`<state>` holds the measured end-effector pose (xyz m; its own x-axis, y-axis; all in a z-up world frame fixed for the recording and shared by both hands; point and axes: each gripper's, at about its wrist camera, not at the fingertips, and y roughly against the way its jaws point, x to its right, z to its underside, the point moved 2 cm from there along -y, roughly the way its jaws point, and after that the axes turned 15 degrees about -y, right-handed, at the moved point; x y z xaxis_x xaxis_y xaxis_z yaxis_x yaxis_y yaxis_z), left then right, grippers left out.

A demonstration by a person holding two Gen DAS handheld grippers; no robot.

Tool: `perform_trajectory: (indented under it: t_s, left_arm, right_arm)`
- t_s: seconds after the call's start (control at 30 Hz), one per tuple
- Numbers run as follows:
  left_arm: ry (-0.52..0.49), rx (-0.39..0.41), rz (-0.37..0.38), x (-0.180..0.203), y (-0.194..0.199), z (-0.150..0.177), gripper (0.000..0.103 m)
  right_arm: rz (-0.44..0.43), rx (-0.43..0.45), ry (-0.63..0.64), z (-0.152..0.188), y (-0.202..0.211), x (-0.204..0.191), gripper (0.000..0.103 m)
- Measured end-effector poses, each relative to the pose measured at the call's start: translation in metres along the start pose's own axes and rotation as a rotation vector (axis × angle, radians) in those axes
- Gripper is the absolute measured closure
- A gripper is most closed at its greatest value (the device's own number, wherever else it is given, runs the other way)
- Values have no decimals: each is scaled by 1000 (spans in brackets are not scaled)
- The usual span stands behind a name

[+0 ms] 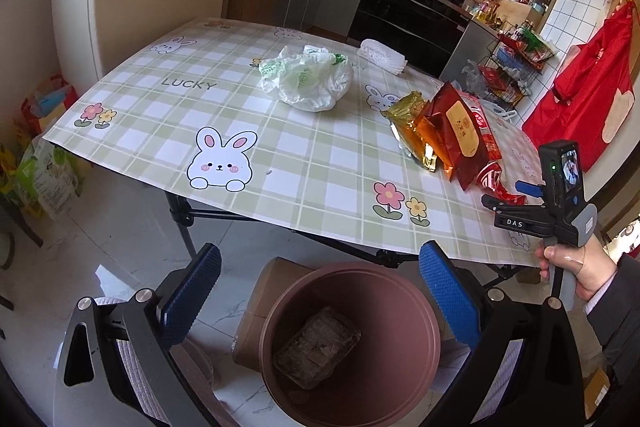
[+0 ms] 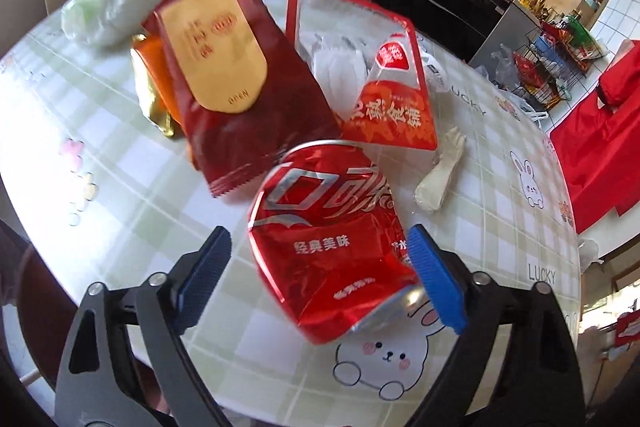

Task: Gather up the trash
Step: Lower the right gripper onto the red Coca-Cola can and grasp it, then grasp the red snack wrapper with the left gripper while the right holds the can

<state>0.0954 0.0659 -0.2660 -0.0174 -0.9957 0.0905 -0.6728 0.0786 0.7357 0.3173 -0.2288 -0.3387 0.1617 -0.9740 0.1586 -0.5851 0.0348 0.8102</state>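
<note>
Right tongs (image 2: pixel 320 267) spread wide, nothing gripped, straddling a crushed red cola can (image 2: pixel 324 247) lying on the table (image 2: pixel 500 227) near its front edge. Right blue pad (image 2: pixel 436 279) touches or nearly touches the can's side; left pad stands apart from it.

Left tongs (image 1: pixel 316 307) also released and empty, hovering over the brown bin (image 1: pixel 416 347) on the floor below the table edge. One clear plastic tray (image 1: pixel 318 347) already lies inside.

Risks, as judged:
- Can is dented and slick; an uneven squeeze could make it skid or twist out toward the table edge.
- Dark red snack wrapper (image 2: pixel 232 95) sits just behind the can, perhaps overlapping it; closing too deep may drag it along.

Surroundings: red-and-clear pouch (image 2: pixel 372 67) behind the can, gold-orange wrapper (image 2: pixel 152 95) under the dark red one, pale disposable glove (image 2: pixel 440 171) to the right, white plastic bag (image 1: pixel 308 79) and white foam netting (image 1: pixel 382 55) farther back. Nothing blocks the path to the bin.
</note>
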Motion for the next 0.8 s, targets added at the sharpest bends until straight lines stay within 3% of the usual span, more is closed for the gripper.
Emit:
perform_trajectory:
  t_s: [0.13, 0.2, 0.33, 0.6, 0.8]
  left_arm:
    - [13, -22, 1, -3, -8, 2, 6]
    - [12, -28, 5, -1, -11, 2, 6]
    - [1, -28, 14, 4, -13, 2, 6]
    - [-8, -33, 14, 7, -19, 0, 6]
    - [-14, -35, 12, 8, -22, -3, 6]
  right_arm:
    - [0, -2, -11, -2, -4, 3, 23]
    - [-26, 1, -25, -3, -2, 7, 33]
    - [-49, 8, -30, -1, 5, 12, 44]
    - [-116, 74, -115, 3, 38, 26, 84]
    - [-172, 153, -211, 2, 68, 34, 91]
